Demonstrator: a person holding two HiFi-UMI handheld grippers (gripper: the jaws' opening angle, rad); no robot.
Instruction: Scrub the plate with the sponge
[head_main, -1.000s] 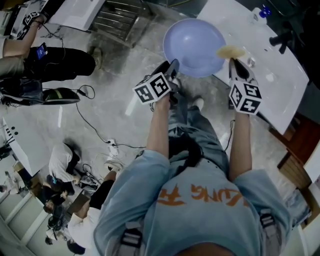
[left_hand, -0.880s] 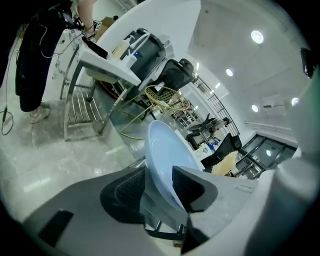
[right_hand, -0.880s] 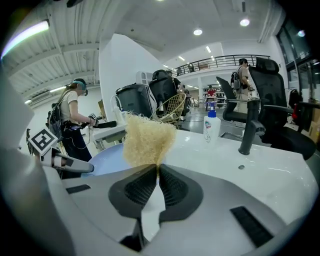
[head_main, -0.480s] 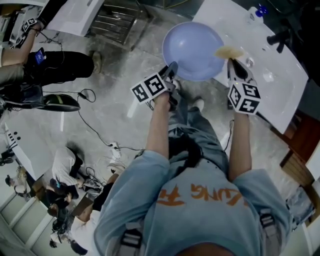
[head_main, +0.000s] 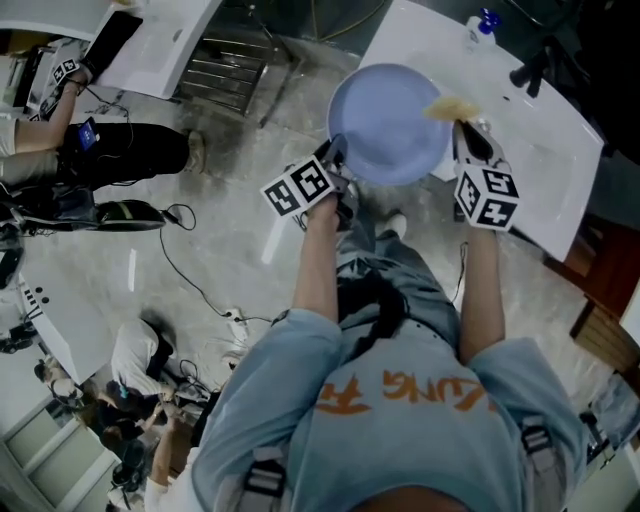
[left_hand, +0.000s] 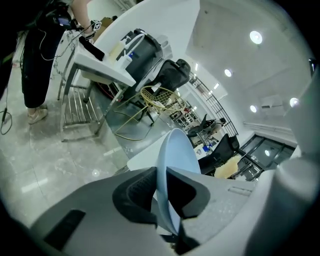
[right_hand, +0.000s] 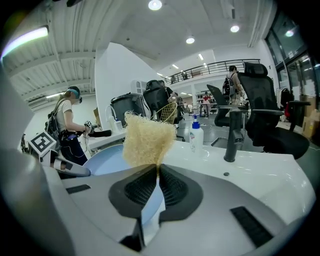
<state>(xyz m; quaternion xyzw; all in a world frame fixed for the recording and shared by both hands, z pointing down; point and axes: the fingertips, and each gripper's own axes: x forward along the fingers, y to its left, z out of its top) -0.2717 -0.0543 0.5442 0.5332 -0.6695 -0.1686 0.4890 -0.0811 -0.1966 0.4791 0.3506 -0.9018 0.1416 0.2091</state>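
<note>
1. My left tongs (left_hand: 162, 187) are closing on the plate (head_main: 385, 120). Its near rim stands edge-on between the two pads, and both pads look to be on it.
2. In the head view the plate is out in front of me, up off the floor (head_main: 200, 240). Its right side reaches over the edge of the white counter (head_main: 545, 150).
3. My left tongs have the plate at its lower left rim.
4. My right tongs (right_hand: 157, 175) are clenched on the sponge (right_hand: 147, 142). The jaws are pinched tight on its lower edge, and the rest of the yellow pad stands up above them.
5. The sponge is at the plate's upper right rim in the head view, touching it.
6. From the right gripper view the blue face of the plate lies just left of and behind the sponge.
7. On the counter beyond stand a bottle (right_hand: 197, 135) and a dark tap (right_hand: 231, 135), well apart from the plate.
8. A person (right_hand: 67, 127) stands at another white table further left, across the room.
</note>
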